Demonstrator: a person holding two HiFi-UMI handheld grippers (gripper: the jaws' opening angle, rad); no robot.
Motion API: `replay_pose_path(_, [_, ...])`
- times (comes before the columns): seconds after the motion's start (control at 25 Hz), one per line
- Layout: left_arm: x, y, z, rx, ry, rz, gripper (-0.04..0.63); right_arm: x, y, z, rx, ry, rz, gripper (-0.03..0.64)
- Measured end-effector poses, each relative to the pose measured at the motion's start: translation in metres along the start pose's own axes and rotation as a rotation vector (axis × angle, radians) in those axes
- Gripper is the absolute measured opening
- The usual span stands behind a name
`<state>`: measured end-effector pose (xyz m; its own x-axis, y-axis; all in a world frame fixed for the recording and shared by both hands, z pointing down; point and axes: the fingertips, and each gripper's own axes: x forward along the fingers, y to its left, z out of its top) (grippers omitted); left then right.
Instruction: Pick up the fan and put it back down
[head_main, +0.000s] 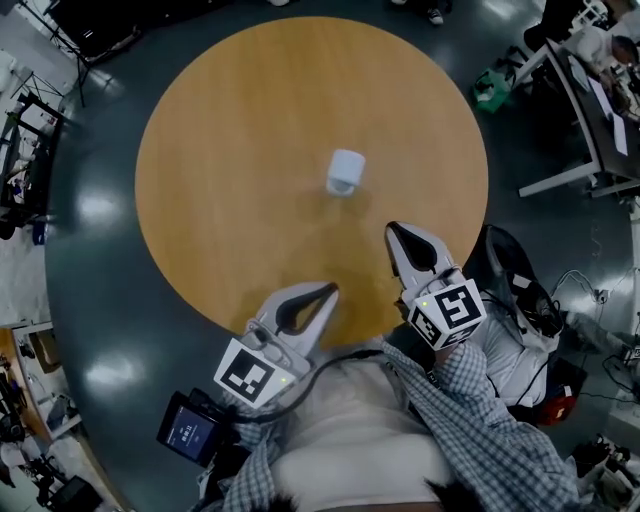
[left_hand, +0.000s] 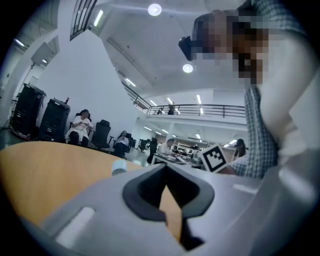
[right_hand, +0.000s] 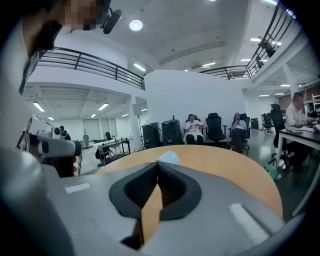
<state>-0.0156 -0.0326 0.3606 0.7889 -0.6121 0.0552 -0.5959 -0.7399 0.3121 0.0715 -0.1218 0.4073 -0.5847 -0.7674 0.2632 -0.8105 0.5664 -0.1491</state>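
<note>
A small white fan (head_main: 345, 172) stands upright near the middle of the round wooden table (head_main: 230, 150). My left gripper (head_main: 331, 290) hovers at the table's near edge, shut with nothing in it. My right gripper (head_main: 391, 231) is over the table's near right part, below the fan and clear of it, also shut and empty. In the left gripper view the fan (left_hand: 119, 168) shows small, far off to the left of the closed left gripper (left_hand: 165, 167). In the right gripper view the fan (right_hand: 169, 157) peeks just over the closed right gripper (right_hand: 158, 164).
A dark floor surrounds the table. A desk (head_main: 590, 110) with a green object (head_main: 492, 88) beside it stands at the upper right. A black bag (head_main: 520, 285) sits close on the right. Seated people and black cases (right_hand: 171, 133) are beyond the table's far side.
</note>
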Motion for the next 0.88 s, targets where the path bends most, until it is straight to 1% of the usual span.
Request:
replay_pose_path(0.12, [0.013,-0.007,0.008,0.017,-0.017,0.005,0.0,-0.012,-0.005,0.018,-0.01,-0.026,0.018,0.004])
replay_pose_path(0.36, [0.017,-0.012,0.015,0.041,-0.032,0.027,0.0,-0.022,-0.003,0.033,-0.012,-0.058,0.04,0.003])
replay_pose_path(0.52, [0.02,-0.011,0.03,0.047,-0.076,0.055,0.0,-0.024,-0.001,0.035,-0.009,-0.066,0.054,0.003])
replay_pose_path(0.88, [0.025,-0.011,0.03,0.07,-0.081,0.064,0.0,-0.021,-0.004,0.038,-0.038,-0.08,0.079,0.003])
